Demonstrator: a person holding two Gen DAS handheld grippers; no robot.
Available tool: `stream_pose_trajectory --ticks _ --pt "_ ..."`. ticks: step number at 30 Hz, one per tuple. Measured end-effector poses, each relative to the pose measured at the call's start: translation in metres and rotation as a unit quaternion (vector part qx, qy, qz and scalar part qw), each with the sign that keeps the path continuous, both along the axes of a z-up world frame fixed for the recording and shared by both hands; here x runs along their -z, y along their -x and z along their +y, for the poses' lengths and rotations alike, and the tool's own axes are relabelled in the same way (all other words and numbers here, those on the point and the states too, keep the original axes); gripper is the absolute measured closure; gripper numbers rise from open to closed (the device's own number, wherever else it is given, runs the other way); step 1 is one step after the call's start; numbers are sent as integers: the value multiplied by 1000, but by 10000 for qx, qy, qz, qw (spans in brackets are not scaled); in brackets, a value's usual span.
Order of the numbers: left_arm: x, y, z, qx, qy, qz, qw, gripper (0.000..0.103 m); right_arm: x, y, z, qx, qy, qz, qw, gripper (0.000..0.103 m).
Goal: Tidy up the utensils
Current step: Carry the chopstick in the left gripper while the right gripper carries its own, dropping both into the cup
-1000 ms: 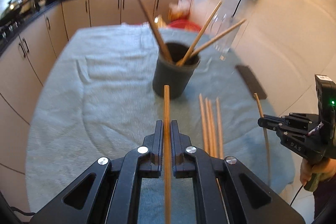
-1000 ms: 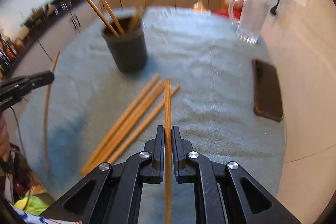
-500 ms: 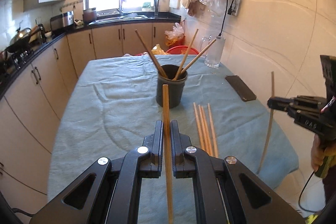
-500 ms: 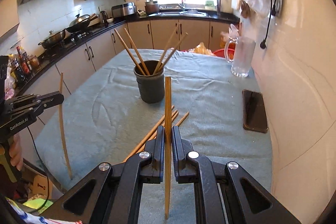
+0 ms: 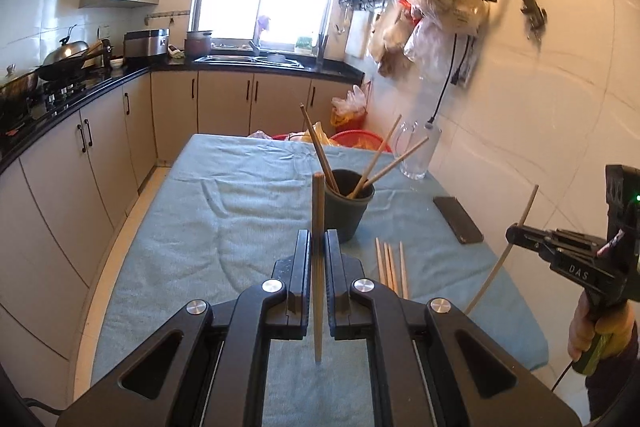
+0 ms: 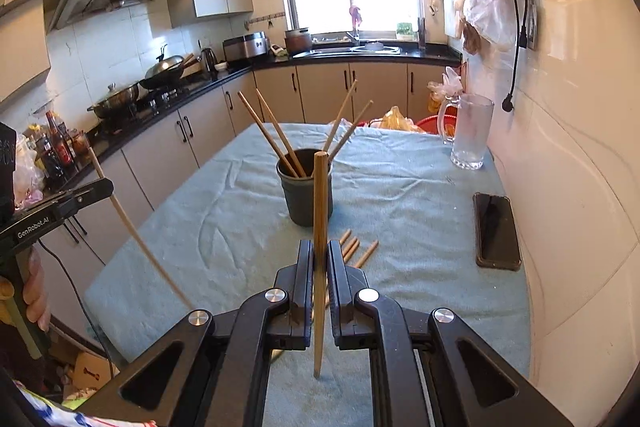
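A dark round holder [image 5: 347,209] stands mid-table with several wooden chopsticks leaning in it; it also shows in the right wrist view [image 6: 306,193]. My left gripper [image 5: 318,247] is shut on a chopstick [image 5: 318,227] held upright above the near table end. My right gripper [image 6: 319,257] is shut on another chopstick [image 6: 319,219], also upright. Several loose chopsticks [image 5: 391,267] lie on the cloth in front of the holder, also seen in the right wrist view [image 6: 354,251]. The right gripper shows in the left wrist view [image 5: 512,233], the left gripper in the right wrist view [image 6: 106,187].
The table carries a blue-green towel [image 5: 224,211]. A black phone [image 6: 496,231] lies near the right wall and a glass mug [image 6: 470,131] stands at the far right. Kitchen cabinets [image 5: 80,163] run along the left; a tiled wall [image 5: 540,115] on the right.
Both grippers have risen and pulled back from the table with their chopsticks, which now stand more upright. The holder and loose chopsticks have not moved.
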State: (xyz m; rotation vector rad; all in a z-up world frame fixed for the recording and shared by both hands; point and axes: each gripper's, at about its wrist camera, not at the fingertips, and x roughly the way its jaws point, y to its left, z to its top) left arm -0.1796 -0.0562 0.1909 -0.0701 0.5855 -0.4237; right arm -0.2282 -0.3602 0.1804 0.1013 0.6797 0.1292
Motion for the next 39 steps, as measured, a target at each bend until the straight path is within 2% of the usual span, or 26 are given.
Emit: stream_pose_trajectory --ticks 10,14,20,23,28,33,36,39 --pt "-16 -25 -4 -63 316 -58 9995 97 -13 -16 2 -18 -4 -216 9998 96" --pt "-32 -46 -14 -23 476 -139 9988 97 -35 -33 0 18 -83 -498 9987 96" --pt "-66 -78 -45 -41 559 -705 9959 97 -71 -81 -4 149 -489 -1027 9934 96" --pt "-74 -103 -58 -45 745 -711 9947 97 -80 -106 -3 316 -597 -1330 9888 96" --pt "-66 -141 -81 -232 640 -747 9949 97 -68 -144 7 653 -404 -1551 9849 96" --pt "-40 -175 -98 -238 477 -366 9979 97 -37 -173 10 693 -443 -1142 9900 96" --pt "-26 -184 -97 -284 530 -93 9981 97 -23 -181 7 700 -471 -930 9921 95" --pt "-22 -182 -93 -345 519 -76 9980 97 -16 -184 5 721 -452 -871 9926 92"
